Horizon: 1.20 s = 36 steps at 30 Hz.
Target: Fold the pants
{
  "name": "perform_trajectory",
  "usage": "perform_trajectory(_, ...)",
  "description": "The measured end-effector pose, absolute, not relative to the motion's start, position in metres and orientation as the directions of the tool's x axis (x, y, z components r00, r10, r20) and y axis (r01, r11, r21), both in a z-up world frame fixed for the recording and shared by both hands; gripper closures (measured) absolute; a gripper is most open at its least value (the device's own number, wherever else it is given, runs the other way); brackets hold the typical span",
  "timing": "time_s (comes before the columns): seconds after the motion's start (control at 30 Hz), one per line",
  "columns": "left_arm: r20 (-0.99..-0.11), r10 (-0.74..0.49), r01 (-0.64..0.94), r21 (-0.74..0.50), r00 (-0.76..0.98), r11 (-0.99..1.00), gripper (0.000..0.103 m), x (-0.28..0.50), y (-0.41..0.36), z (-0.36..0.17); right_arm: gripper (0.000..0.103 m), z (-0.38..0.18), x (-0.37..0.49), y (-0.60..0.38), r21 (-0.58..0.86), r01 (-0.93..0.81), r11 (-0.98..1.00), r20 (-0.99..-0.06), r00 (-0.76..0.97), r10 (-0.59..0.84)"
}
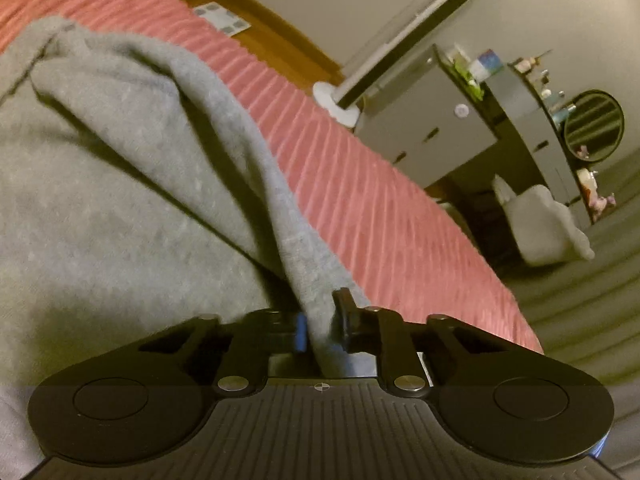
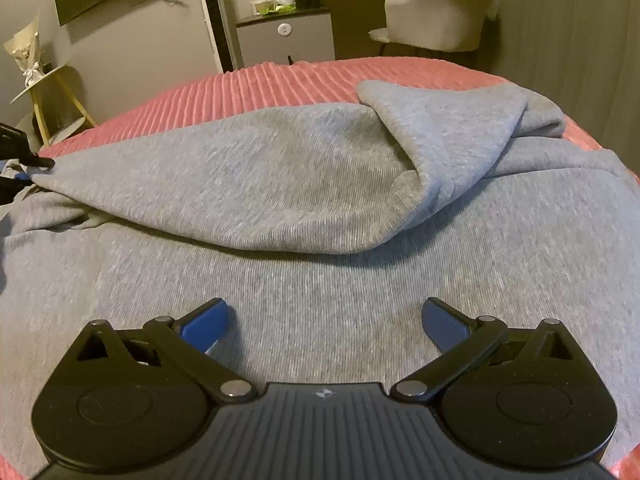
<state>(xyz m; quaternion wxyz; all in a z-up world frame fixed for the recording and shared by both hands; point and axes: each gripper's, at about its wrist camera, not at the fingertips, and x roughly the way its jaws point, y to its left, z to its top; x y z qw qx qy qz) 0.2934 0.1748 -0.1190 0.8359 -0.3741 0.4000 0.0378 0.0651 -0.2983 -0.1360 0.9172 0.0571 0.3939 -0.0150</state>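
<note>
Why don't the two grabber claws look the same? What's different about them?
The left gripper is squeezed shut on a fold of the grey pants, while the right gripper is wide open and holds nothing. The left gripper lifts its bit of cloth off the pink bedspread; the right gripper only hovers over flat cloth. Both are black with blue finger pads.

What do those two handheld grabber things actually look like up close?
Both look alike. The left gripper and right gripper each have a black ribbed body carrying a small round crosshair mark, two round black discs at the sides, and black linkage arms joined by silver rivets. The jaws end in blue pads. No cables, hands or sleeves appear in either view.
</note>
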Motion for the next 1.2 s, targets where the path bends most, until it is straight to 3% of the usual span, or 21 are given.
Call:
perform_trajectory(0.07,-0.696,-0.229,-0.378,-0.601,0.68,0.704,0.094,0.29,0.173,-0.119,0.0,-0.134,0.065,-0.302,0.108,0.073,0.992,-0.711,0.703,0.026)
perform_trajectory(0.13,-0.698,-0.222,-0.379,-0.594,0.681,0.709,0.095,0.285,0.173,-0.115,0.022,-0.124,0.063,-0.31,0.094,0.112,0.989,-0.681,0.732,-0.018)
perform_trajectory(0.17,-0.702,-0.221,-0.374,-0.587,0.677,0.718,0.095,0.282,0.173,-0.111,0.042,-0.117,0.063,-0.313,0.064,0.147,0.987,-0.667,0.742,-0.067)
perform_trajectory(0.23,-0.709,-0.205,-0.354,-0.556,0.675,0.752,0.095,0.278,0.171,-0.104,0.038,-0.103,0.077,-0.33,0.041,0.238,0.97,-0.643,0.75,-0.157)
perform_trajectory(0.37,-0.697,-0.204,-0.327,-0.548,0.687,0.77,0.095,0.265,0.167,-0.094,0.035,-0.084,0.119,-0.34,0.044,0.25,0.967,-0.646,0.746,-0.164)
perform_trajectory(0.43,-0.695,-0.206,-0.313,-0.541,0.689,0.78,0.095,0.261,0.166,-0.091,0.027,-0.068,0.13,-0.336,0.014,0.258,0.966,-0.628,0.754,-0.192)
perform_trajectory(0.47,-0.697,-0.207,-0.311,-0.539,0.687,0.783,0.095,0.259,0.167,-0.091,0.016,-0.062,0.133,-0.334,-0.006,0.27,0.963,-0.611,0.761,-0.217)
perform_trajectory(0.53,-0.697,-0.215,-0.301,-0.538,0.684,0.787,0.095,0.253,0.17,-0.094,0.014,-0.055,0.13,-0.335,-0.029,0.298,0.954,-0.565,0.782,-0.262)
perform_trajectory(0.7,-0.707,-0.222,-0.31,-0.54,0.672,0.782,0.095,0.248,0.174,-0.107,0.013,-0.1,0.178,-0.324,-0.198,0.204,0.959,-0.711,0.643,-0.284)
perform_trajectory(0.77,-0.704,-0.234,-0.314,-0.555,0.67,0.77,0.095,0.246,0.176,-0.108,0.013,-0.121,0.186,-0.323,-0.268,0.183,0.946,-0.708,0.629,-0.322)
perform_trajectory(0.83,-0.694,-0.242,-0.304,-0.564,0.678,0.768,0.095,0.242,0.18,-0.104,0.044,-0.118,0.183,-0.328,-0.221,0.186,0.957,-0.697,0.656,-0.289)
perform_trajectory(0.87,-0.691,-0.237,-0.294,-0.557,0.683,0.776,0.095,0.24,0.18,-0.099,0.083,-0.113,0.183,-0.334,-0.193,0.208,0.959,-0.702,0.653,-0.283)
perform_trajectory(0.9,-0.688,-0.23,-0.286,-0.548,0.688,0.786,0.095,0.238,0.18,-0.095,0.094,-0.109,0.182,-0.342,-0.162,0.236,0.958,-0.706,0.651,-0.279)
perform_trajectory(1.03,-0.661,-0.225,-0.257,-0.549,0.716,0.796,0.096,0.222,0.175,-0.076,0.096,-0.091,0.174,-0.384,0.036,0.315,0.948,-0.735,0.652,-0.188)
perform_trajectory(1.2,-0.608,-0.215,-0.186,-0.527,0.764,0.829,0.096,0.155,0.163,-0.045,0.096,-0.042,0.098,-0.419,0.21,0.402,0.891,-0.609,0.767,-0.203)
